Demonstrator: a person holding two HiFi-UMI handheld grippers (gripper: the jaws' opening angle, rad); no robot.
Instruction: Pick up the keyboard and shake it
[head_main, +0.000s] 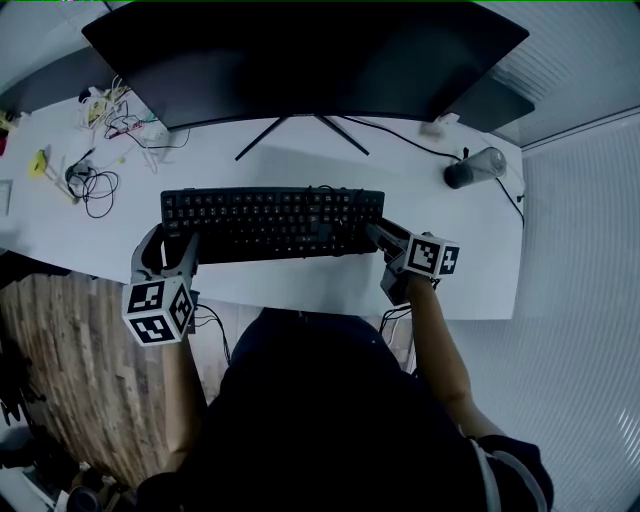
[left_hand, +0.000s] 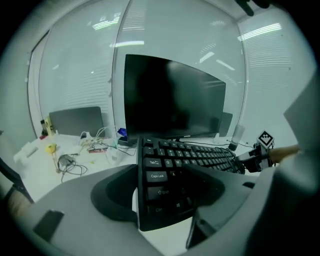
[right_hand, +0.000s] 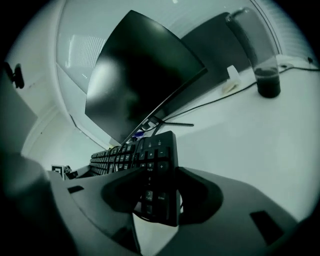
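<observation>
I have the keyboard (head_main: 272, 224), a long flat slab of matte black plastic with rows of raised square keys, over the near part of the smooth white surface (head_main: 300, 165), in front of the dark curved monitor (head_main: 300, 60). My left tool (head_main: 170, 250) is clamped on its left end and my right tool (head_main: 385, 240) on its number-pad end. The dark rounded pads (left_hand: 114, 194) press on either face, and both tools are angled forward and down

Left gripper (head_main: 170, 245) sits at 9 o'clock, jaws toward 12, clamped on one keyboard (head_main: 270, 222) end; right gripper (head_main: 385, 240) at 3 o'clock (jaws toward 10) clamps the other; right forearm (head_main: 445, 350) runs toward 5.
</observation>
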